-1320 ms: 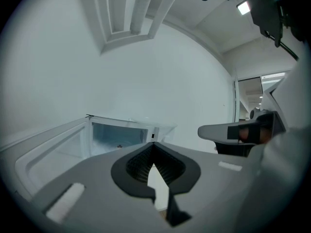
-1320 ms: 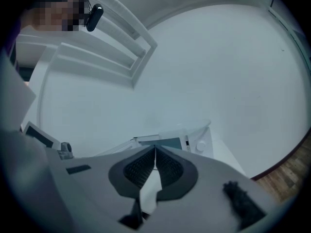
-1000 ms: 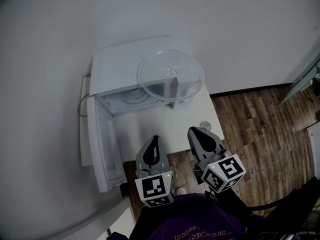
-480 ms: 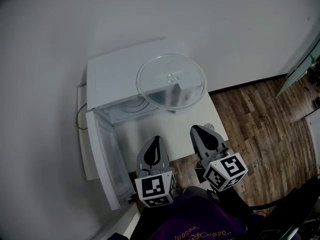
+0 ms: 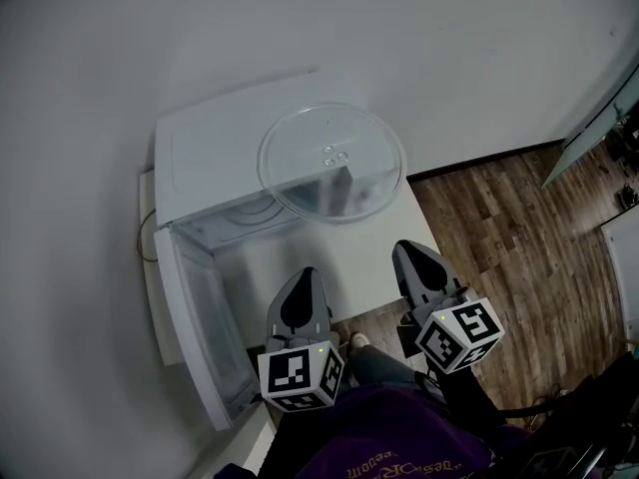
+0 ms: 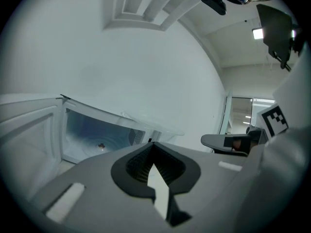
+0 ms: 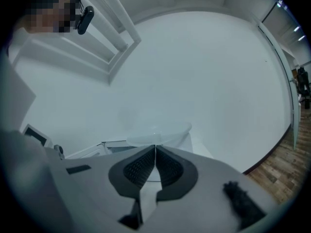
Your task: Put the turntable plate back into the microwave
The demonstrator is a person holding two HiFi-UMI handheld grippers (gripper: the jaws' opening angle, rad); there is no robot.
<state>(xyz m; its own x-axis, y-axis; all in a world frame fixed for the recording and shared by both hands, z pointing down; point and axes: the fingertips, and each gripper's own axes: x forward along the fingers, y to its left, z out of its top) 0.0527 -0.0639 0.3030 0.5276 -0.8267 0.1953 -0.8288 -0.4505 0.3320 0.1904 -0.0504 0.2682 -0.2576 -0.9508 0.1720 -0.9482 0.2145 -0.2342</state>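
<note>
A clear glass turntable plate lies on top of the white microwave, overhanging its front right corner; it also shows as a thin disc in the right gripper view. The microwave's door stands swung open to the left, and its cavity holds no plate. My left gripper and right gripper are both shut on nothing. They hover side by side in front of the microwave, well short of the plate.
The microwave stands on a small white table against a white wall. Wooden floor lies to the right. A cable hangs at the microwave's left side.
Both grippers have drifted slightly nearer me in the head view, and the view has shifted so the microwave and plate sit a little further left. The jaws stay shut.
</note>
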